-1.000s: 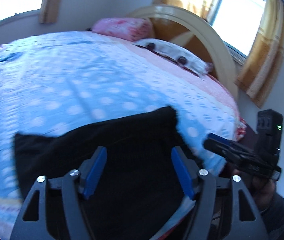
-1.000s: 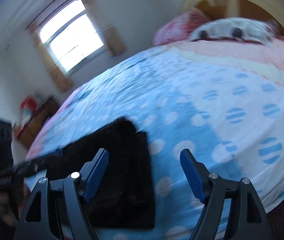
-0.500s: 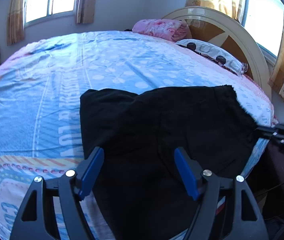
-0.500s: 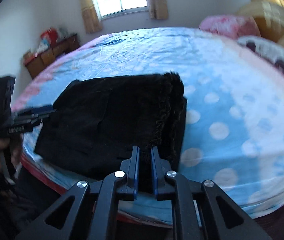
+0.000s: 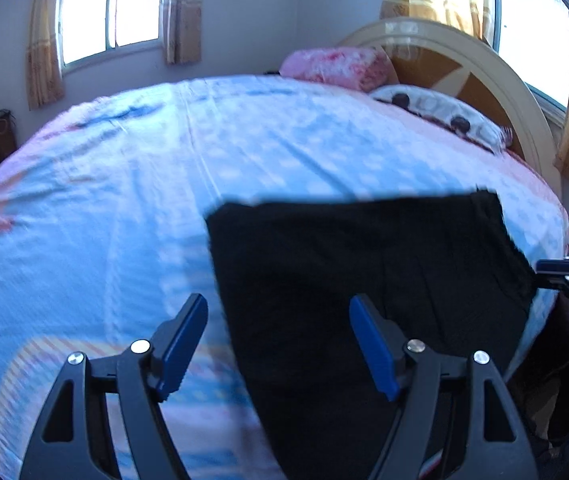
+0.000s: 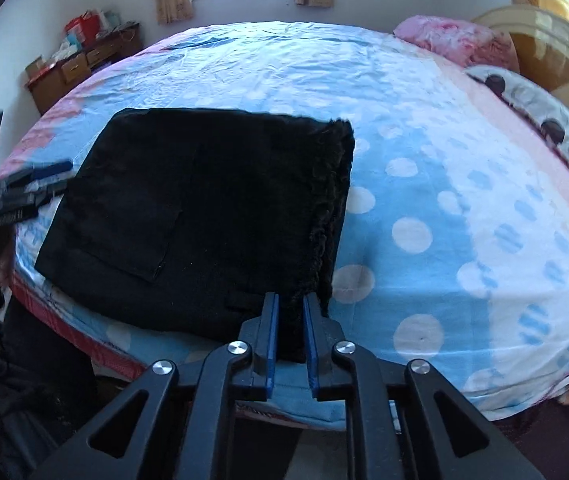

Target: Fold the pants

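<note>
I count one pair of black pants (image 6: 204, 208), folded into a rough rectangle and lying flat on the blue dotted bedsheet (image 6: 424, 184) near the bed's close edge. There are two pillows up by the headboard (image 5: 480, 68): a pink one (image 5: 336, 66) and a white one (image 5: 440, 114) with dark spots. Two windows show from my left wrist camera, at about 11 and 2 o'clock.

My left gripper (image 5: 278, 344) points down over the sheet at the pants' left edge, its blue pads (image 5: 182, 344) spread wide with nothing gripped; the cloth's edge runs up between them, untouched as far as I can see.

My right gripper (image 6: 289, 336) tilts steeply down at the pants' near corner, at 6 o'clock in its own view. Its jaws are narrow and easing open, with the fuzzy black edge of the pants between the pads; whether they press it, I can't tell.
</note>
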Demonstrator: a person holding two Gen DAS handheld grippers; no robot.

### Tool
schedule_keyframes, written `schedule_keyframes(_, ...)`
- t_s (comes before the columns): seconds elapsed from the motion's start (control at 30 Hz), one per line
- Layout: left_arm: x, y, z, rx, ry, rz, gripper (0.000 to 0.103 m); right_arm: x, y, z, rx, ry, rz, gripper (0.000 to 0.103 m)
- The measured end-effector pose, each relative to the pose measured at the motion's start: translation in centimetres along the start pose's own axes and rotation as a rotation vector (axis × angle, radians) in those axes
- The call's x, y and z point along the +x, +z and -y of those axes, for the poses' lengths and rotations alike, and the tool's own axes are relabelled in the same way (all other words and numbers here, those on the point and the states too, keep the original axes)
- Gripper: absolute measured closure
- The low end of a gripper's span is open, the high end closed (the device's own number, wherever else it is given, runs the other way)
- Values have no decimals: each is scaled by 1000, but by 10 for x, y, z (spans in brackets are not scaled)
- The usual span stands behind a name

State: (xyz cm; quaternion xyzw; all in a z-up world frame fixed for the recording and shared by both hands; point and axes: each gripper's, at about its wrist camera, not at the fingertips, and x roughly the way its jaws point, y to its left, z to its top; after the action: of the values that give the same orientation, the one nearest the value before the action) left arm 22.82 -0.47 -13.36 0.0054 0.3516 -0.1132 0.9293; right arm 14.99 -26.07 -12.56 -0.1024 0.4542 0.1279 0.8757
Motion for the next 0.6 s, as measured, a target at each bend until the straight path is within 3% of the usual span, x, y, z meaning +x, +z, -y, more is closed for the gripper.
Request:
schedule_keyframes(0.1,6,24,-4,44,47,32,18,-19,15,-2,-3,-60,76,62)
schedule_keyframes(0.17,16,36,-3,73,73,29,16,-27,30,-7,18,-35,140,48)
schedule_keyframes(0.33,56,51,-3,108,106,-36,16,-9,67,-28,21,171,191,47)
schedule_keyframes(0.5,89,50,-15,68,116,-121,12,51,87,-21,89,129,86,47)
schedule_keyframes(0.6,98,50,-19,61,121,-133,5,76,81,3,194,211,21,47)
